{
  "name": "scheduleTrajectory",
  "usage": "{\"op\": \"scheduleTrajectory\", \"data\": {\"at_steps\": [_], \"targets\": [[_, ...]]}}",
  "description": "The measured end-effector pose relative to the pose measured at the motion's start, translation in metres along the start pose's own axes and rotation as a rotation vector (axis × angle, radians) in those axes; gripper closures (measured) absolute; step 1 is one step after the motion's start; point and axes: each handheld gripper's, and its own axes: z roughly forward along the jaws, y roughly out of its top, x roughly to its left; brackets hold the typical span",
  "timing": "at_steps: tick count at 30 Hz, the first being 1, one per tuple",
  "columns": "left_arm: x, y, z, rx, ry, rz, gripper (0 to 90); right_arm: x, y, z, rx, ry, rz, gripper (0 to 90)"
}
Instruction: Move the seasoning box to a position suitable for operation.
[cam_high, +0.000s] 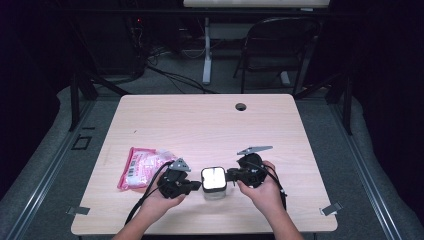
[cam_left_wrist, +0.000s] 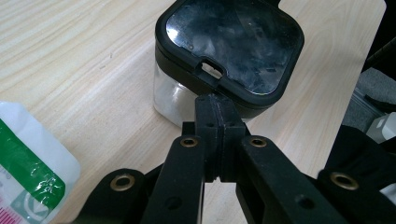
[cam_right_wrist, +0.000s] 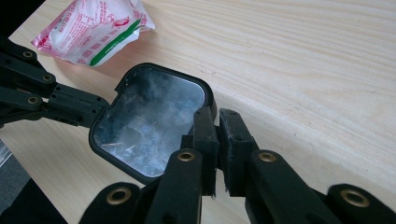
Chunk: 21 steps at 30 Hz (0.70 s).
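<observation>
A small clear container (cam_high: 213, 181) with a black-rimmed see-through lid (cam_left_wrist: 233, 42) stands near the table's front edge, between my two grippers. My left gripper (cam_left_wrist: 219, 100) is shut, its tips pressed against the lid's rim just under a small notch with a tab. In the high view it (cam_high: 197, 185) meets the container's left side. My right gripper (cam_right_wrist: 218, 114) has its jaws almost together, with nothing seen between them, and its tips rest at the lid's (cam_right_wrist: 149, 121) opposite rim. From above it (cam_high: 231, 175) touches the container's right side. The left gripper (cam_right_wrist: 70, 105) also shows across the lid.
A pink and white plastic pouch (cam_high: 142, 166) with a green stripe lies left of the container, close to the left hand. The light wooden table (cam_high: 210, 125) has a cable hole (cam_high: 241, 106) at its far edge. A folding chair (cam_high: 277, 45) stands beyond.
</observation>
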Motion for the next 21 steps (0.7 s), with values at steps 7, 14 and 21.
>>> {"op": "scheduleTrajectory", "data": {"at_steps": [7, 14, 21], "targets": [[-0.0001, -0.0001, -0.0004, -0.001, -0.004, -0.005, 89.9, 0.0002, 0.0000, 0.0001, -0.001, -0.001, 0.005, 86.4], [0.0008, 0.0011, -0.0038, -0.018, -0.006, -0.014, 89.9, 0.0005, -0.0003, 0.0000, -0.001, -0.003, 0.018, 86.5], [0.0011, 0.0023, -0.0058, -0.032, -0.016, -0.020, 89.8, 0.0001, -0.0011, -0.0004, -0.003, 0.003, 0.032, 86.5]]}}
